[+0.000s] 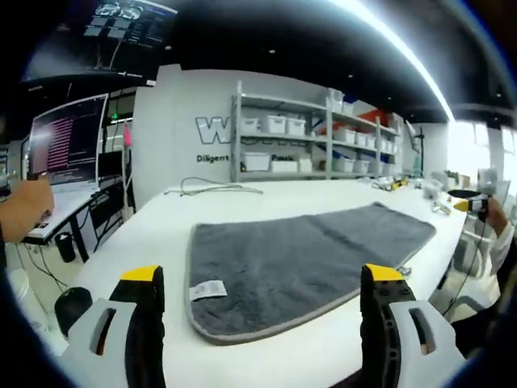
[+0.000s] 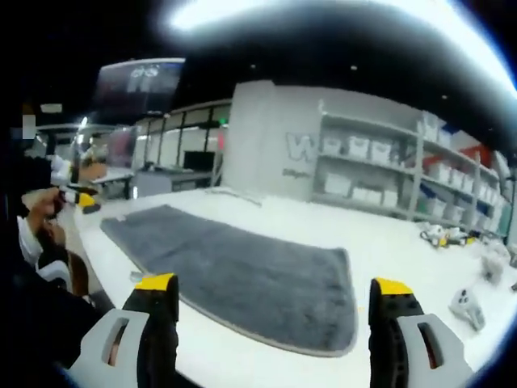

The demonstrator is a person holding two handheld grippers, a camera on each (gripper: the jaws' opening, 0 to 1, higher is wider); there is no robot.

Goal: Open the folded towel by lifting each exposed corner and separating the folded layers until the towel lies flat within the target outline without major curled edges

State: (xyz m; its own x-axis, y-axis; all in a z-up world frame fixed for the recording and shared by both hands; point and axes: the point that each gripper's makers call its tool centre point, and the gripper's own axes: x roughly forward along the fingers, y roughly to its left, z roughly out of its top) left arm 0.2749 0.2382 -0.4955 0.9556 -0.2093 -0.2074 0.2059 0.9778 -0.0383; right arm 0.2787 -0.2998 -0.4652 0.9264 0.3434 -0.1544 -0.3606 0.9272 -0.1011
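A grey towel (image 1: 307,263) lies spread flat on a white table (image 1: 161,234); the left gripper (image 1: 262,287) and right gripper (image 2: 275,295) hover with jaws apart.

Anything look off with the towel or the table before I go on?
Nothing stands out. The gray towel lies spread on the white table, its white label showing near one corner, with no obvious curled edges. Both grippers, left and right, hover open, holding nothing.

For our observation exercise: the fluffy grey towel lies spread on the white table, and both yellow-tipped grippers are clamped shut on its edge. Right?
Not quite. The fluffy grey towel does lie on the white table, but both yellow-tipped grippers, left and right, are open, jaws apart; each gripper's own view shows this.
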